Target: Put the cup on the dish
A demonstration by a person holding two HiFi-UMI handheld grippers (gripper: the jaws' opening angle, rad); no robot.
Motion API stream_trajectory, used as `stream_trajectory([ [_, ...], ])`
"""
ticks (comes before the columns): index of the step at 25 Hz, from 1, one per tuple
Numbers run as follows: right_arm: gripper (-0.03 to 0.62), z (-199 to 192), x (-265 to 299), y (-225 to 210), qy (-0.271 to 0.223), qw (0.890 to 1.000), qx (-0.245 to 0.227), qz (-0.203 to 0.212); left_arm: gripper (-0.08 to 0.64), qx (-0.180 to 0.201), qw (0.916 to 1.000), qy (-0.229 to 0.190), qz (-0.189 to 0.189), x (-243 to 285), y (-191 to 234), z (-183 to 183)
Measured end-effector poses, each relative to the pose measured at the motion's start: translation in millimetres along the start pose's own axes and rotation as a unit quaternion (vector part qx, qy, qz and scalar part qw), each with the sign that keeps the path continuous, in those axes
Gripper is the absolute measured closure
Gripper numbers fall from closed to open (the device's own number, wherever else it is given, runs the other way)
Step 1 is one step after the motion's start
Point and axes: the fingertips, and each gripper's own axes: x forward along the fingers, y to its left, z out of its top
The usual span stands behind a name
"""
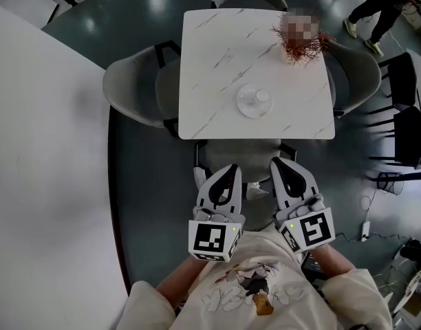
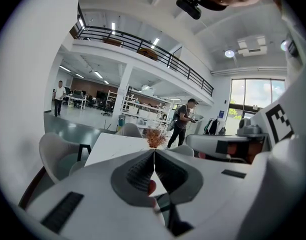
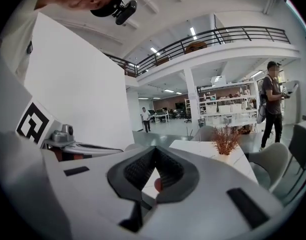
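On the white marble table point(image 1: 217, 60) lies a round pale dish point(image 1: 250, 106), and a small white cup point(image 1: 263, 96) seems to stand on its right part. Both grippers are held close to the person's chest, well short of the table and above the dark floor. My left gripper point(image 1: 231, 172) is shut with nothing between its jaws, and its tips meet in the left gripper view point(image 2: 154, 152). My right gripper point(image 1: 279, 165) is shut and empty too, its jaws meeting in the right gripper view point(image 3: 154, 152). The gripper views show no dish and no cup.
A dried reddish plant point(image 1: 301, 47) stands at the table's far right corner. Grey chairs point(image 1: 131, 91) surround the table, one point(image 1: 241, 157) tucked under its near edge. A white wall point(image 1: 45, 170) runs along the left. People walk at the back right point(image 1: 382, 9). Cables point(image 1: 365, 229) lie on the floor.
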Motion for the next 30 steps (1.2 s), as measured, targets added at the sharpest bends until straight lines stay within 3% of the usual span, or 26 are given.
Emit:
stream_trajectory([
  [7, 0.588, 16.7, -29.4, 12.3, -0.018, 0.999, -0.018, -0.034, 0.555, 0.014, 0.9996, -0.020, -0.014, -20.5, -13.5, 18.6],
  [16, 0.588, 16.6, -54.8, 15.7, -0.031, 0.998, 0.011, -0.056, 0.555, 0.015, 0.9994, -0.008, -0.030, -26.7, -28.6, 1.1],
  [22, 0.588, 21.4, -65.5, 16.0, -0.037, 0.997, 0.003, -0.069, 0.555, 0.014, 0.9992, -0.027, -0.026, -33.5, -31.6, 11.4],
  [30, 0.588, 15.6, -78.4, 19.9, -0.034, 0.996, 0.002, -0.088, 0.555, 0.011, 0.9992, -0.018, -0.035, -42.9, -33.6, -2.4],
])
